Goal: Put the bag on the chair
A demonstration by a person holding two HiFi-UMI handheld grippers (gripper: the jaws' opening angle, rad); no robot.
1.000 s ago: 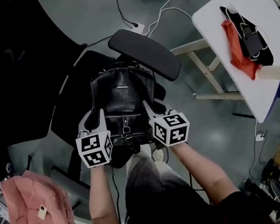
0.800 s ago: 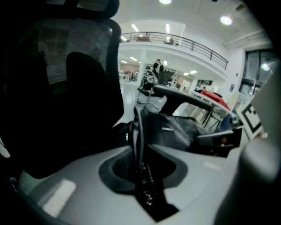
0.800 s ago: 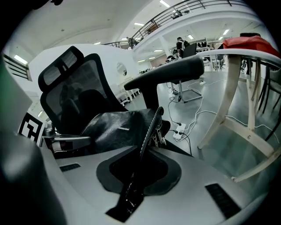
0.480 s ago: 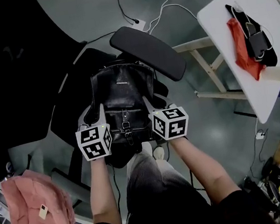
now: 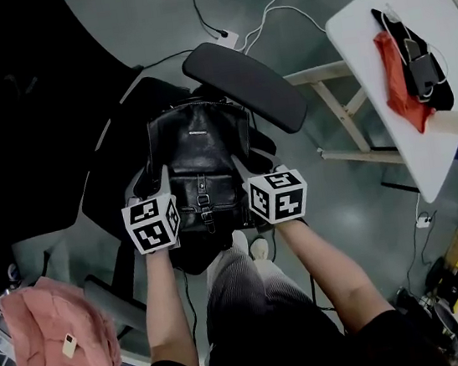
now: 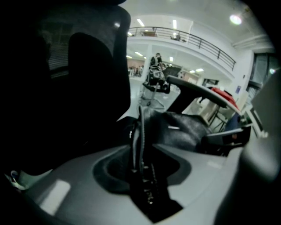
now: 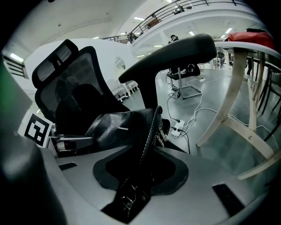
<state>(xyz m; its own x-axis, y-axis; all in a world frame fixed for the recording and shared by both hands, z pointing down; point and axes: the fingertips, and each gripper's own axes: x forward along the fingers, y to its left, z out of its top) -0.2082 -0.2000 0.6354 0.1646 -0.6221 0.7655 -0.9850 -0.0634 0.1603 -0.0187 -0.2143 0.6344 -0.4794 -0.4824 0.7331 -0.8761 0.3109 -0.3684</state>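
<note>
Black leather bag is on the seat of the black office chair. It lies front up, with its top toward the far side of the seat and its buckle strap toward the person. One padded armrest runs just beyond and to the right of the bag.

Person stands at the near edge of the seat, both forearms reaching down, one hand-held gripper on each side of the bag's lower half.

Left hand-held gripper: jaws have just been opening and now stand fairly wide. The bag's stitched left edge is in the gap, and the pads don't look pressed on it. Its marker cube faces up.

Right hand-held gripper: same. Its jaws have just been opening and stand fairly wide, with the bag's right side seam and zip pulls between them, not clamped. Its cube is level with the left one.

The right gripper view shows the mesh chair back behind the bag.

Around the chair:
- Grey floor with white cables and a power strip beyond the chair.
- White worktop on a pale wooden frame to the right, well apart from the chair. It carries a red cloth, a black item beside the cloth, and a white roll at its near edge.
- Pink cloth at lower left.
</note>
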